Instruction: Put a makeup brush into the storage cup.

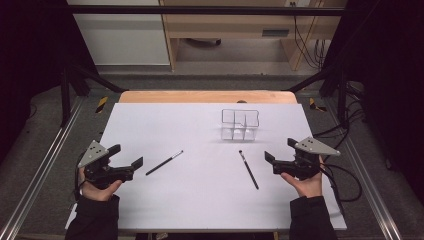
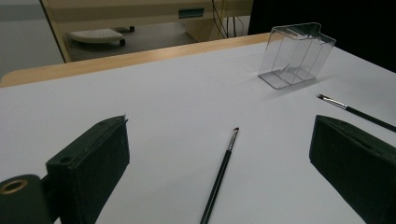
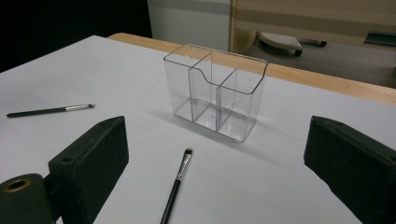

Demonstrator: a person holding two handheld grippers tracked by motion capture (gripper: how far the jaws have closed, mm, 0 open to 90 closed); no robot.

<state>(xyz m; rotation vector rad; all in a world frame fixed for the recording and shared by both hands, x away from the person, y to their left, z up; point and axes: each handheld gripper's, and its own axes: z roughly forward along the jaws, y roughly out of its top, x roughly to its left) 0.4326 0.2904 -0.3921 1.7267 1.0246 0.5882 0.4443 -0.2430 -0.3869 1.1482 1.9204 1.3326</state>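
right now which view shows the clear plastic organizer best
The right gripper view: the clear organizer stands near and central, so its dividers and compartments are plain. The left gripper view shows it farther off at an angle near the top right. The high view shows it small, from above, toward the table's far side.

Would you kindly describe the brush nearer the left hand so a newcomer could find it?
On the white table sheet, look left of the clear plastic divided holder. The thin black make-up brush lies there slanting, bristles toward the holder, unlike the other black brush, whose bristles point away.
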